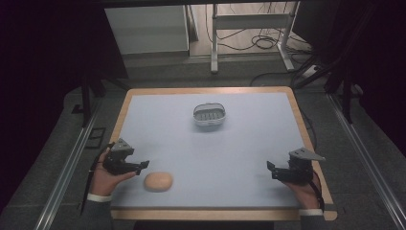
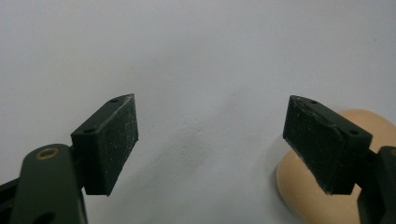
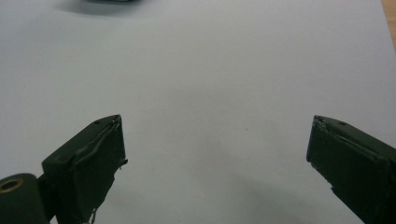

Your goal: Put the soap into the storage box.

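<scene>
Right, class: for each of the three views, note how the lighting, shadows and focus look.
High view: dim, dark surroundings, the table evenly lit, slightly soft. Left gripper view: the soap throws a faint shadow, and the left tongs look sharp. Right gripper view: soft shadow beneath the right tongs, and a blurred dark shape at the top edge.

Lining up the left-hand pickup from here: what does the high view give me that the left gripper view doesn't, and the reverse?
High view alone: the soap dish far across the table, the right gripper open near the right edge, and both hands. Left gripper view alone: close up, the left gripper has its jaws wide apart with bare table between them, and one jaw overlaps the tan soap bar. Both share: that soap bar, the left gripper and the pale blue tabletop.
</scene>
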Motion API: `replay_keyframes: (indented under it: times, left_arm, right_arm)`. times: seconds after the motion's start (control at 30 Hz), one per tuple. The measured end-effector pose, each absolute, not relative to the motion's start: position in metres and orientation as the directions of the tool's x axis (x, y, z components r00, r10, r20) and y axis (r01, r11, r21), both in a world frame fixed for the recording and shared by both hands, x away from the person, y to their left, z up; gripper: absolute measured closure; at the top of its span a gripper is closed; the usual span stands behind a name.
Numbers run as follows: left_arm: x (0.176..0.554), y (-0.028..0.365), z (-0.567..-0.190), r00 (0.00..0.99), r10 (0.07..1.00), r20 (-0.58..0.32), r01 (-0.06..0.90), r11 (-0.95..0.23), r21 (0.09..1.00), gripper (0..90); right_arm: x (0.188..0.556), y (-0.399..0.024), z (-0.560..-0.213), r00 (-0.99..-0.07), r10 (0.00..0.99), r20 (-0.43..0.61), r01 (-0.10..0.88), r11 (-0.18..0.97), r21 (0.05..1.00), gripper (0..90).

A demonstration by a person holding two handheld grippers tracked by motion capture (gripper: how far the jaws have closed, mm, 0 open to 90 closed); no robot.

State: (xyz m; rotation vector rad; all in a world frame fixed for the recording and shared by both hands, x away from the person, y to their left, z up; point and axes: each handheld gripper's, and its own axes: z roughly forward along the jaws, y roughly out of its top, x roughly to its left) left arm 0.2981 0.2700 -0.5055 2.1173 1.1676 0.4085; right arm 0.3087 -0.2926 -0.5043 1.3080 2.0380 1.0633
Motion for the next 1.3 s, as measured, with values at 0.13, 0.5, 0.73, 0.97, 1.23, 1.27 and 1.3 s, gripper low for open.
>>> replay_keyframes:
  times: [0.13, 0.5, 0.73, 0.97, 1.23, 1.27, 1.3]
  left_arm:
    - [0.296, 0.270, -0.506, 0.549, 0.835, -0.048, 0.623, -0.371, 0.689, 18.5]
    - [0.297, 0.271, -0.500, 0.574, 0.818, -0.046, 0.619, -0.396, 0.678, 18.8]
    - [0.298, 0.272, -0.487, 0.610, 0.791, -0.040, 0.610, -0.437, 0.661, 19.6]
    - [0.299, 0.270, -0.475, 0.644, 0.764, -0.038, 0.594, -0.469, 0.653, 20.0]
    - [0.299, 0.260, -0.469, 0.676, 0.737, -0.015, 0.578, -0.518, 0.631, 20.0]
    - [0.298, 0.259, -0.468, 0.679, 0.734, -0.014, 0.577, -0.521, 0.629, 20.0]
    - [0.298, 0.257, -0.467, 0.689, 0.724, -0.010, 0.571, -0.534, 0.624, 20.0]
  right_arm:
    - [0.309, -0.295, -0.503, -0.420, 0.907, 0.011, 0.521, 0.231, 0.822, 6.3]
    - [0.310, -0.299, -0.501, -0.419, 0.908, 0.020, 0.517, 0.221, 0.827, 7.0]
    - [0.311, -0.301, -0.504, -0.421, 0.907, 0.017, 0.523, 0.227, 0.822, 7.3]
    - [0.308, -0.300, -0.501, -0.433, 0.902, 0.004, 0.512, 0.242, 0.824, 7.8]
    - [0.305, -0.303, -0.498, -0.430, 0.903, 0.007, 0.504, 0.233, 0.831, 7.9]
    - [0.305, -0.303, -0.497, -0.429, 0.903, 0.008, 0.504, 0.232, 0.832, 7.9]
    - [0.305, -0.302, -0.497, -0.429, 0.903, 0.008, 0.503, 0.232, 0.833, 7.9]
